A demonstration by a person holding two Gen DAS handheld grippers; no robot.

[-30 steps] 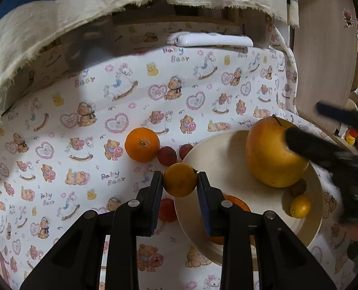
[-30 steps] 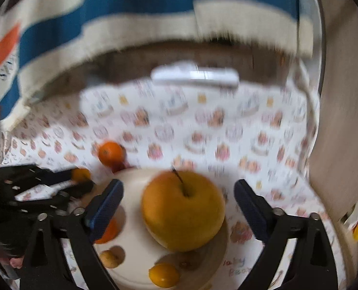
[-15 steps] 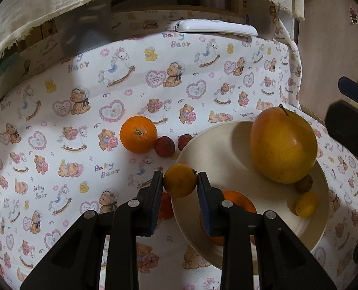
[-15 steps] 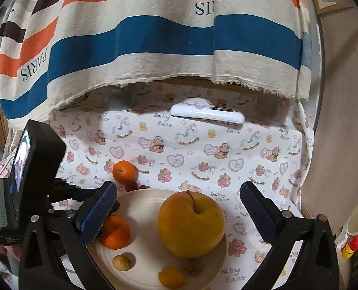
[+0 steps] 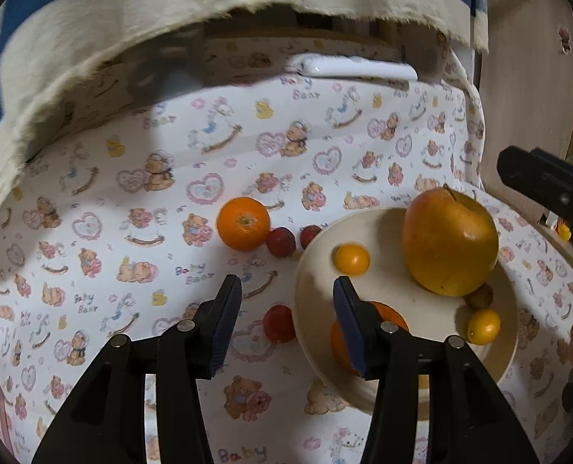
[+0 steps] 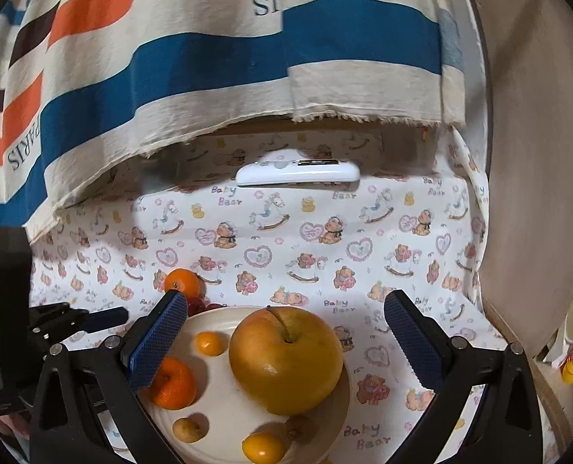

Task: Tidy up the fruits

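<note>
A: Left to right, quick. What's my left gripper [image 5: 286,294] doing?

B: Jaws spread wide, holding nothing. Ahead-left of its tips on the bear-print cloth [image 5: 139,193] I see an orange [image 5: 243,223], then two small red fruits [image 5: 281,242] just beside it. A third red fruit [image 5: 278,323] sits between the fingers, touching the plate [image 5: 317,294] edge.

A: And the small yellow citrus [image 5: 351,259]?

B: On the plate, just ahead of my left gripper's right finger, free of it. Right of that: big yellow-orange pear [image 5: 449,241], another orange [image 5: 394,315] partly behind the finger, a brownish fruit [image 5: 479,297], a yellow one [image 5: 483,326].

A: Right gripper [image 6: 286,321]?

B: Also wide open, empty. The pear [image 6: 286,359] lies between its fingers, untouched. Plate [image 6: 224,406] below; an orange [image 6: 172,384] by its left finger. White device [image 6: 298,172] far ahead, striped cloth [image 6: 209,58] above.
</note>
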